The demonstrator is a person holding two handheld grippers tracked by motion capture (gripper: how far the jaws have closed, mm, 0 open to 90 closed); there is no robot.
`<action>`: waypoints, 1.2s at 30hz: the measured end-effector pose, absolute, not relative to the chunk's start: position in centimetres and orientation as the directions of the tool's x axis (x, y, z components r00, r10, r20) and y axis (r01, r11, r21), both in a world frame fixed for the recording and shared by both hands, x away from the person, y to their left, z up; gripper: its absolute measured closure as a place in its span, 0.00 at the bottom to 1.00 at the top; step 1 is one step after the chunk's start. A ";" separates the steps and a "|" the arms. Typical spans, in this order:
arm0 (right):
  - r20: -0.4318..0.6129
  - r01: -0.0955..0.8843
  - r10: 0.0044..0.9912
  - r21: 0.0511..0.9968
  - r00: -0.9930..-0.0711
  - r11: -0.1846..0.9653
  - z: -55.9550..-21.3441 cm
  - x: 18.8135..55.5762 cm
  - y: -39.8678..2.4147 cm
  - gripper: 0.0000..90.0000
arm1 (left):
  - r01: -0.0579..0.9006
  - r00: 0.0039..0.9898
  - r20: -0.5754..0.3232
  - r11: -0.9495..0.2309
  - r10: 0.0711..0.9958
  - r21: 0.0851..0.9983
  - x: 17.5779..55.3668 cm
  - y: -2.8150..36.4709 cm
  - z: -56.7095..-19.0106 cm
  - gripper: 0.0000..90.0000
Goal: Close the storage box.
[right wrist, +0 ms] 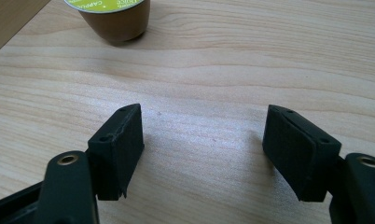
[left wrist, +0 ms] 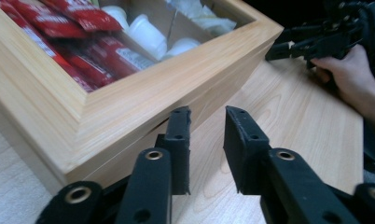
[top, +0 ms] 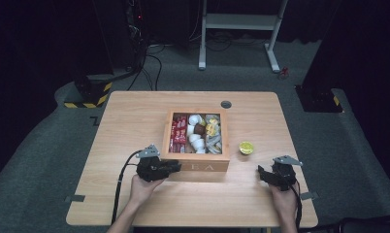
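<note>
Tongs: 2 (top: 176, 167) (top: 261, 173), 1 wooden box (top: 199, 165), 1 capsule (top: 246, 147).

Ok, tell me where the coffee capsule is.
In the high view the coffee capsule stands on the table, just right of the wooden box, ahead of the right gripper.

Right gripper (right wrist: 204, 154): jaws wide apart, nothing between, low over wooden table (right wrist: 251, 60). Brown capsule (right wrist: 115, 18), green-yellow lid, upright, top left, well apart.
</note>
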State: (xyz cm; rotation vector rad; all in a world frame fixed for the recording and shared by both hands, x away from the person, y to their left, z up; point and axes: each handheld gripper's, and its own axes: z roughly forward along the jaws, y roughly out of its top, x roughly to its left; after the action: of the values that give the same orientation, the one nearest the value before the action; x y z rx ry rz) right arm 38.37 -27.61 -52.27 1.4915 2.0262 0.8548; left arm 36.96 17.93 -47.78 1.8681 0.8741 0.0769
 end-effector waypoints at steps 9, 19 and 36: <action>-0.014 0.657 0.957 0.724 -0.291 0.210 -52.3 38.4 -27.6 0.32 | 0.500 0.692 -0.313 -0.118 0.651 0.858 36.6 20.0 -46.2 0.66; -0.014 0.657 0.957 0.724 -0.291 0.210 -52.3 38.4 -27.6 0.32 | 0.500 0.604 -0.312 -0.043 0.733 0.865 37.1 23.0 -45.6 0.55; -0.014 0.657 0.957 0.724 -0.291 0.210 -52.3 38.4 -27.6 0.32 | 0.535 0.460 -0.257 -0.034 0.850 0.844 37.5 27.1 -47.5 0.52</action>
State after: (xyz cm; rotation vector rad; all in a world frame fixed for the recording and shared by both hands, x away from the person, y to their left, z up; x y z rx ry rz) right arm 38.37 -27.61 -52.27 1.4924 2.0256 0.8553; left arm 37.45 27.12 -47.49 1.7034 1.2011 0.3921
